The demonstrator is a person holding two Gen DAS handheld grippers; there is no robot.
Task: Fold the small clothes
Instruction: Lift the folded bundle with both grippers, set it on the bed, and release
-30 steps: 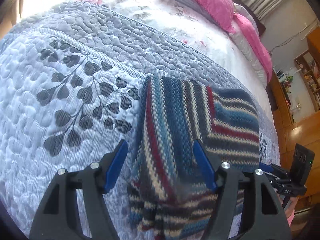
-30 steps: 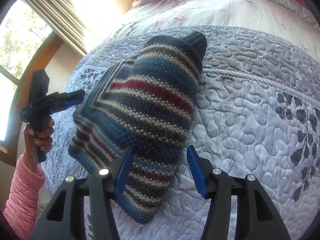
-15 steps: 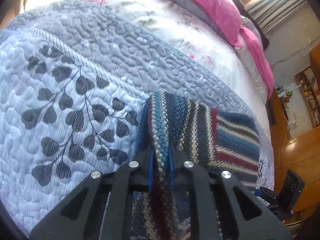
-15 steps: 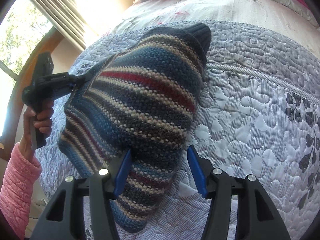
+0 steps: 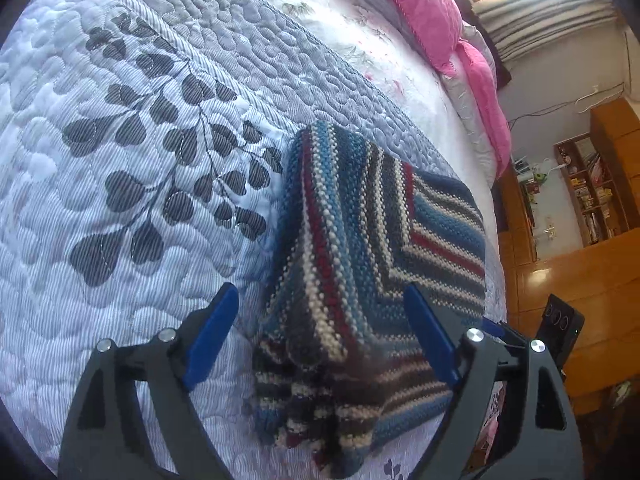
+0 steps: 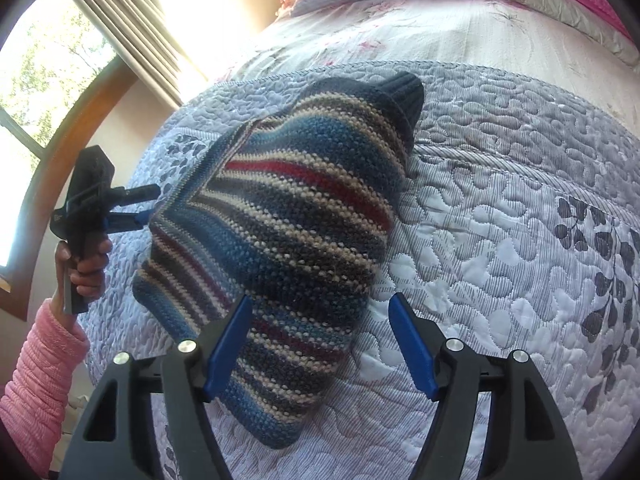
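Observation:
A striped knit sweater (image 5: 360, 240) in blue, cream, red and grey lies folded on the quilted bedspread (image 5: 120, 200). My left gripper (image 5: 320, 336) is open, its blue pads (image 5: 212, 336) on either side of the sweater's near end without touching it. In the right wrist view the sweater (image 6: 300, 220) bulges over the quilt (image 6: 520, 240). My right gripper (image 6: 320, 344) is open above the sweater's near corner, which lies under its left finger. The left gripper (image 6: 152, 203) shows there at the sweater's left edge, held by a hand with a pink sleeve (image 6: 40, 380).
Pink pillows (image 5: 420, 8) and a floral sheet (image 6: 440, 28) lie at the head of the bed. The bed's edge drops off beyond the sweater toward a wooden floor and bookshelves (image 5: 592, 192). A window with a curtain (image 6: 120, 12) is behind the left hand.
The left gripper, open a second ago, closed on the sweater's folded edge half a second ago and has now opened and let it go. The right gripper stayed open.

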